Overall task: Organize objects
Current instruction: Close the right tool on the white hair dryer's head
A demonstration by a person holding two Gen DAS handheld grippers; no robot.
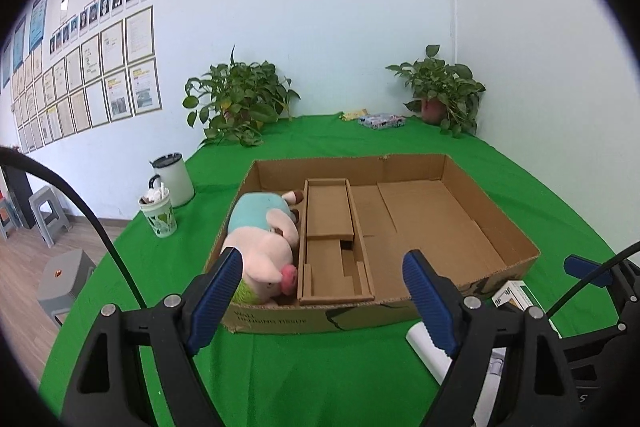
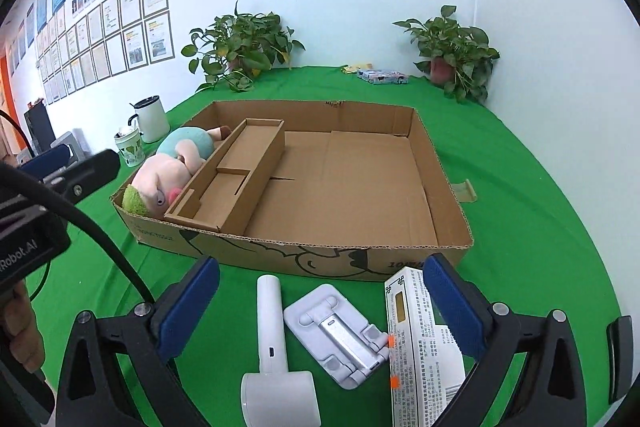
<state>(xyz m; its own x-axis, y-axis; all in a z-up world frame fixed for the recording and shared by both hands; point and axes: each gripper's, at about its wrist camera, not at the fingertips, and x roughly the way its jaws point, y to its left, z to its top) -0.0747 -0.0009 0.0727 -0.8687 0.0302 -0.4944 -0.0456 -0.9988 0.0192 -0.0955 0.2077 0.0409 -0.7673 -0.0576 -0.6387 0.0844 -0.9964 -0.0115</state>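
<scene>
Green cloth covers the desk (image 2: 540,227), where our right claw (image 2: 320,311) hangs released over the white handheld device (image 2: 270,327), folding stand (image 2: 340,331) and printed carton (image 2: 420,347), all just before the cardboard tray (image 2: 352,259). We should centre on one item, close squarely, then lift clear of the rim. Our left claw (image 1: 324,291) is released too.

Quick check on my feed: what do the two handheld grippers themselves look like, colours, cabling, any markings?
Both are alike: the left gripper and right gripper have black plastic frames with silver pivot bolts and ribbed blue pads on their fingers. Black cables run off them. The left unit's body carries white lettering ending "Robot.AI".
</scene>
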